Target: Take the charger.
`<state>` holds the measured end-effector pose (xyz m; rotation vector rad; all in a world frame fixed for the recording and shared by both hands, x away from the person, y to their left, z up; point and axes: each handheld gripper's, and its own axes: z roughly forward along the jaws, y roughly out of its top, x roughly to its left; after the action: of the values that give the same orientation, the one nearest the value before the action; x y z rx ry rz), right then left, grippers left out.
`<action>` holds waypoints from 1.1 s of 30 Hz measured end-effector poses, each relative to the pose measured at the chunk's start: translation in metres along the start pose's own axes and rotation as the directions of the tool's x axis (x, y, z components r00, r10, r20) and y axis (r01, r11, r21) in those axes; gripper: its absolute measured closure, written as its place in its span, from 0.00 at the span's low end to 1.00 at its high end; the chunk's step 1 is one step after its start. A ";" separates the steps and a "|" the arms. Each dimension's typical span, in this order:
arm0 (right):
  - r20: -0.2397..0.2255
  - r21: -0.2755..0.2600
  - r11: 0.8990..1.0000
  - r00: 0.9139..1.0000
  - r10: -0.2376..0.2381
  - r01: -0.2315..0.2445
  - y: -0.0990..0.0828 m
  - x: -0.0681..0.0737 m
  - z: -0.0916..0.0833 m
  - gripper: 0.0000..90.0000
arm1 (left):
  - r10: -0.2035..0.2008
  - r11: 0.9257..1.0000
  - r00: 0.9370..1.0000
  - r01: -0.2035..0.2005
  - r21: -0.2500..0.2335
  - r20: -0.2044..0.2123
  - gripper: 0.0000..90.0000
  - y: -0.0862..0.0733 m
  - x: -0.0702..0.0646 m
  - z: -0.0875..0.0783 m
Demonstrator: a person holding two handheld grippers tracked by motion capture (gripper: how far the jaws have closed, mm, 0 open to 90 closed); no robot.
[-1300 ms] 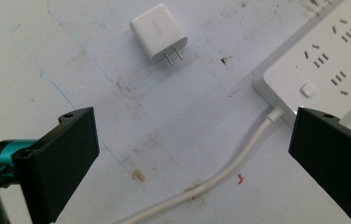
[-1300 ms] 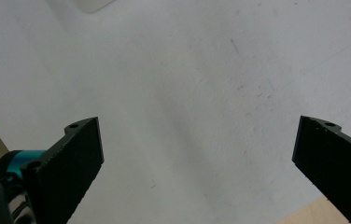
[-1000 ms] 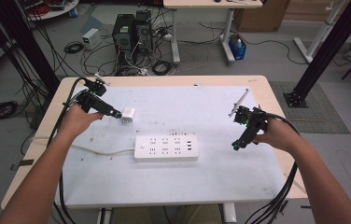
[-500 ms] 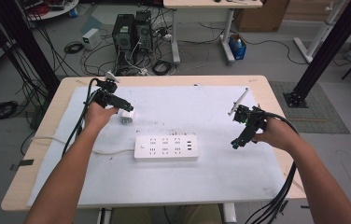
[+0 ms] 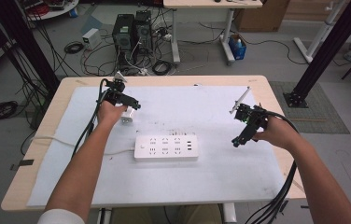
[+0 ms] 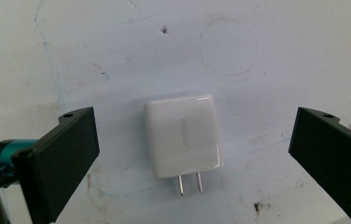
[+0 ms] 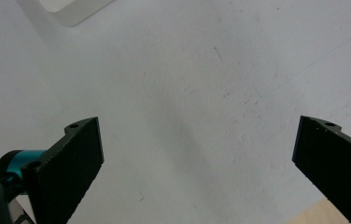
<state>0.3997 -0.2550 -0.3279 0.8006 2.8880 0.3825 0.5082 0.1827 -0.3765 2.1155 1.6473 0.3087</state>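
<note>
Left gripper [image 6: 190, 154] spread wide above white charger plug [image 6: 183, 136], prongs nearest; right gripper [image 7: 197, 163] gaping over bare mat, right of power strip [image 5: 166, 148].

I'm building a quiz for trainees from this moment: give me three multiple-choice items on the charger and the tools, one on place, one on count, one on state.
1. Where does the white USB charger lie?
A. flat on the white mat between the left tool's jaws
B. plugged into the power strip
C. in the right tool

2. How many metal prongs does the charger show?
A. none
B. two
C. three

3. How do the jaws of the left tool stand?
A. shut on the charger
B. shut on nothing
C. open, clear of it

A: it rests between the jaws. B: two prongs stick out. C: gaps on both sides.
</note>
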 end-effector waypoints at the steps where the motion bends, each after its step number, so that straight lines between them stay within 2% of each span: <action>1: 0.000 0.001 1.000 1.000 0.002 -0.002 0.000 0.000 0.000 0.01 | -0.005 1.000 1.000 0.005 -0.002 -0.007 0.02 0.000 -0.001 0.003; 4: 0.006 -0.001 1.000 1.000 0.010 -0.010 -0.002 -0.001 -0.001 0.01 | -0.010 1.000 1.000 0.010 0.005 -0.025 0.02 0.000 -0.002 0.011; 12: 0.004 -0.009 1.000 1.000 0.016 -0.016 -0.004 -0.002 -0.003 0.01 | -0.007 1.000 1.000 0.007 0.030 -0.010 0.02 -0.001 -0.004 0.025; 14: 0.004 -0.010 1.000 1.000 0.020 -0.020 -0.004 -0.002 -0.003 0.01 | 0.001 0.999 1.000 0.000 0.040 -0.025 0.02 -0.001 -0.003 0.029; 19: 0.000 -0.016 1.000 1.000 0.020 -0.020 -0.007 -0.002 -0.003 0.01 | -0.018 0.998 0.999 0.020 0.056 -0.051 0.02 -0.004 -0.004 0.041; 24: 0.002 -0.012 1.000 1.000 0.020 -0.020 -0.007 -0.003 -0.001 0.01 | -0.017 0.997 0.996 0.022 0.068 -0.083 0.04 -0.008 -0.004 0.045; 29: -0.002 -0.013 1.000 1.000 0.012 -0.012 -0.006 -0.003 0.000 0.01 | -0.028 0.997 0.996 0.034 0.075 -0.082 0.04 -0.011 -0.001 0.047; 33: -0.003 -0.008 1.000 1.000 0.006 -0.006 -0.004 -0.002 0.001 0.01 | -0.018 0.997 0.995 0.025 0.072 -0.102 0.04 -0.016 -0.002 0.051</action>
<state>0.3996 -0.2595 -0.3298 0.8087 2.8850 0.3963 0.5156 0.1735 -0.4284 2.1660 1.7628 0.3597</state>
